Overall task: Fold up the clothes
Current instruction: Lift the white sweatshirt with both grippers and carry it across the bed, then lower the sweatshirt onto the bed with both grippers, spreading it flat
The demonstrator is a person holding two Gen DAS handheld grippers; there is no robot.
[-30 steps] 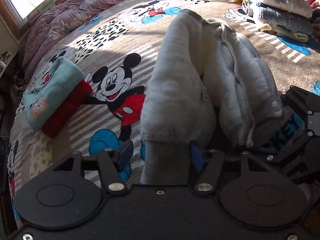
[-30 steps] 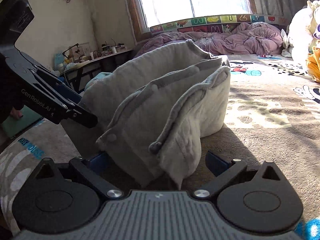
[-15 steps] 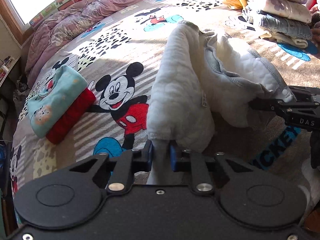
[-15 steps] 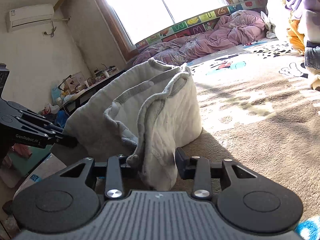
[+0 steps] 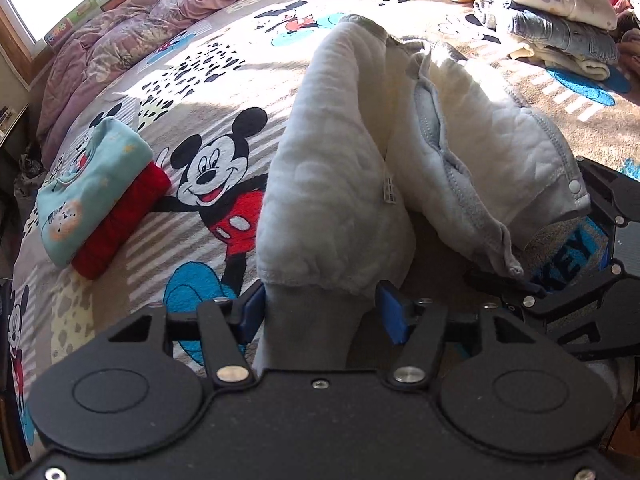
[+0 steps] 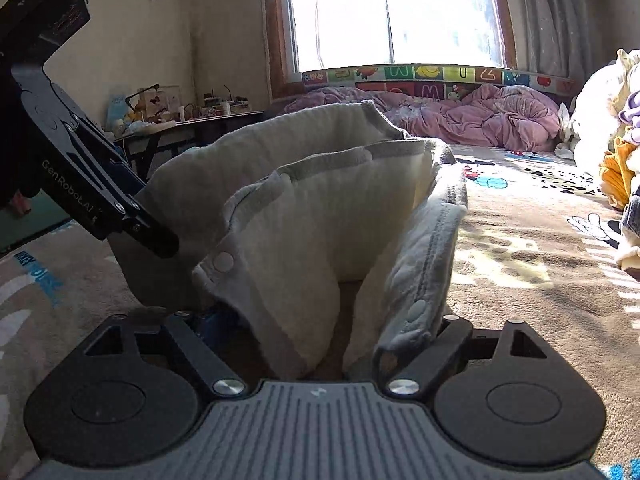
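The jacket (image 5: 340, 168) lies bunched on the bed (image 5: 520, 92), over a Mickey blanket (image 5: 224, 184). The left gripper (image 5: 322, 312) is opening; the grey cuff stands between its blue pads, which seem only to brush it. The right gripper (image 6: 332, 332) is opening too, its jaws wide, with two snap edges of the jacket hanging loose between them. A folded pile (image 5: 100, 196) rests at the left, apart

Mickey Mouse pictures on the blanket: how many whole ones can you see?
1 whole Mickey Mouse, left of the white garment. Parts of others show at the blanket's left edge and far end; some may be hidden.
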